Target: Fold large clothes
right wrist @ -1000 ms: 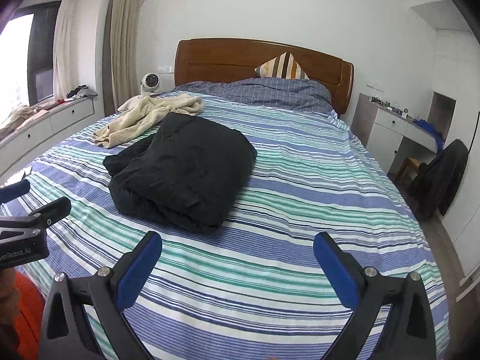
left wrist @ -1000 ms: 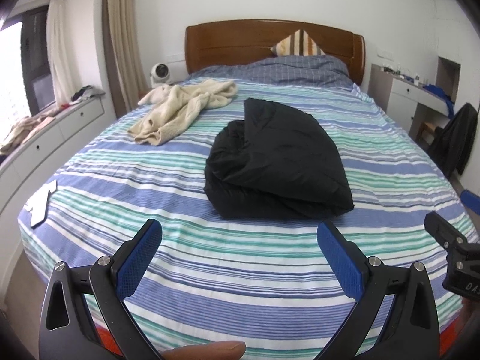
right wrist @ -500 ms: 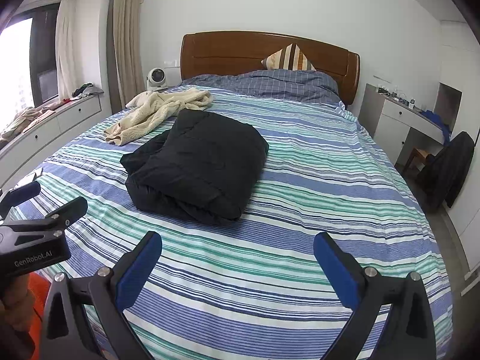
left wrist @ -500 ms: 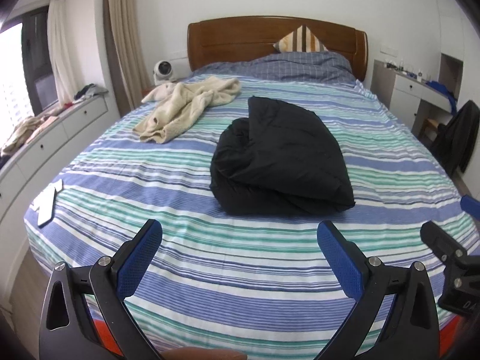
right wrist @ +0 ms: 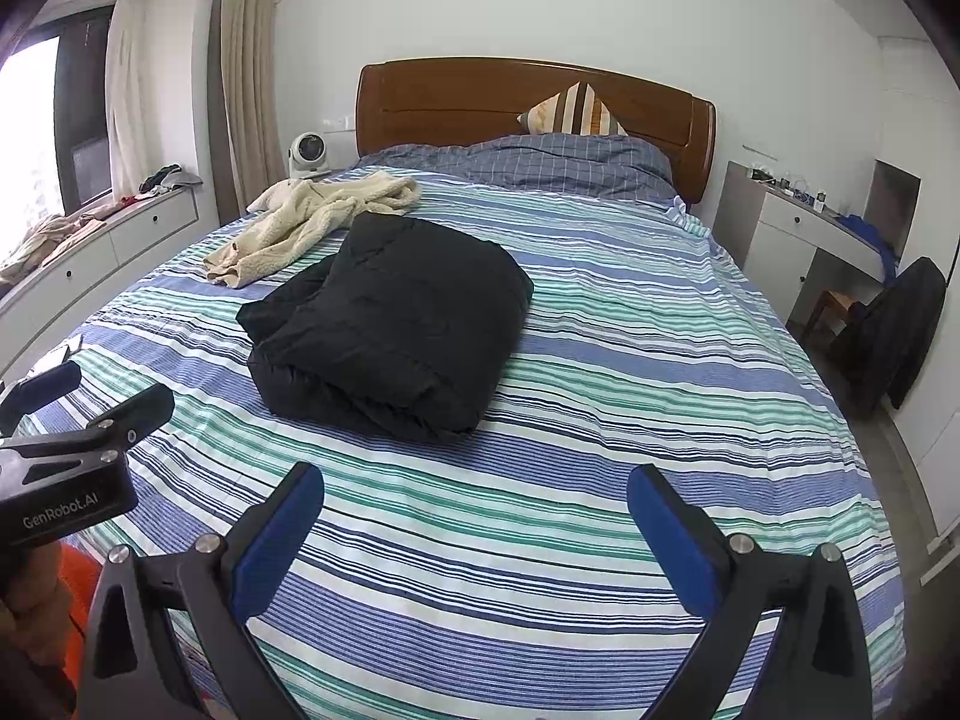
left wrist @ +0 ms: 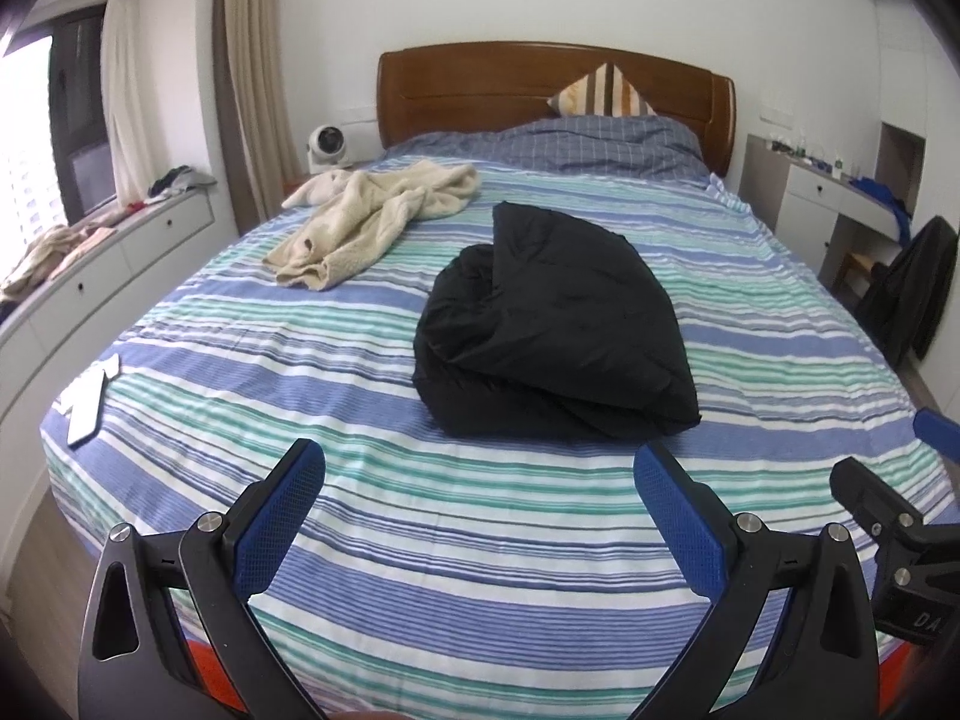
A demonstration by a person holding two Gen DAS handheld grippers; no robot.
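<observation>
Left wrist view looks down the length of the bed [left wrist: 372, 540], and the left gripper [left wrist: 479, 489] hangs over the near edge with its blue pads spread wide, holding nothing and touching nothing. From the right wrist view, the right gripper [right wrist: 475, 501] is spread just as wide above the striped sheet, also empty; the left one shows at that view's left edge, gripped in a hand [right wrist: 24, 606].

One black garment [left wrist: 555, 324] lies folded into a thick bundle at the middle of the mattress, well apart from both tools. One cream fleece garment [left wrist: 372, 222] sprawls unfolded beyond it, toward the headboard's left side. One striped cushion [left wrist: 603, 93] leans against the wooden headboard [left wrist: 468, 90]. One small white fan [left wrist: 326, 144] stands beside the bed. One dark coat [left wrist: 906, 294] hangs over a chair at the right.
</observation>
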